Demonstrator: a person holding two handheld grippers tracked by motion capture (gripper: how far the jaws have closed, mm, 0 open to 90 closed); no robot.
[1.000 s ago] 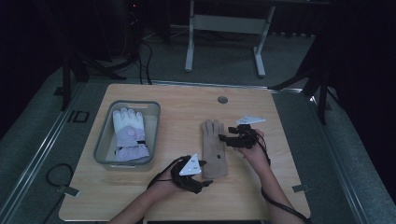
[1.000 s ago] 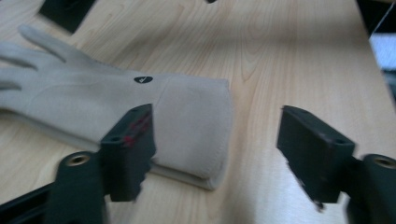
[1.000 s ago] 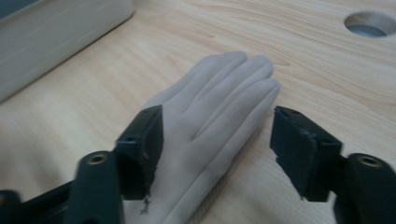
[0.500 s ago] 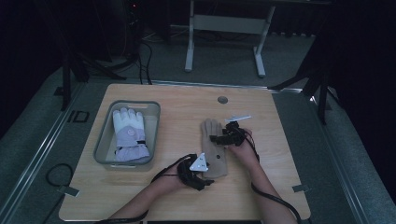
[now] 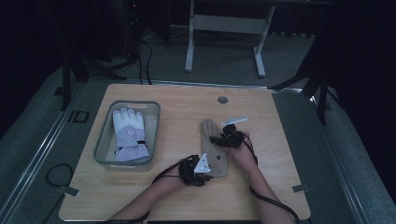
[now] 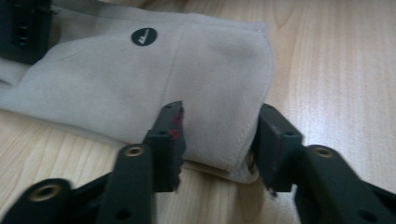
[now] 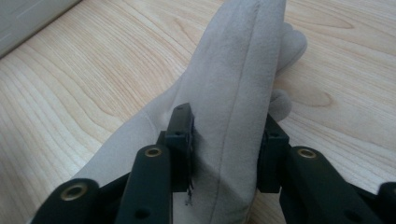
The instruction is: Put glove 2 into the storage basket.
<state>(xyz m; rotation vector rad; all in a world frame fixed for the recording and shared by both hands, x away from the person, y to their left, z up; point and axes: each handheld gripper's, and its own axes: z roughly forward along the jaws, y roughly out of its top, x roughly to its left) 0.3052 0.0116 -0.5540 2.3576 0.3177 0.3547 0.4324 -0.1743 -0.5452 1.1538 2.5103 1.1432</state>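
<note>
On the pale woodgrain table [image 5: 280, 186], both hand-held grippers [image 6: 219, 140] [image 7: 229, 149], jaws just closing, pinch the soft suede glove [image 5: 214, 149].

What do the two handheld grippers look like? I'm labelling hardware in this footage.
Both the left gripper and right gripper are black, each with a pale three-cornered plate on top and a trailing black cable. Brass-coloured rivets dot the jaw arms. The forearms are bare.

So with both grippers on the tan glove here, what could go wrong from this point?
The left gripper, whose jaws have just been closing, pinches only a corner of the tan glove at its cuff, so the fabric may slip out on lifting. The right gripper, also just closing, bunches the glove's fingers into a ridge; one layer could pull free. The bin already holds a white glove, so a drooping tan glove might catch the rim.
</note>
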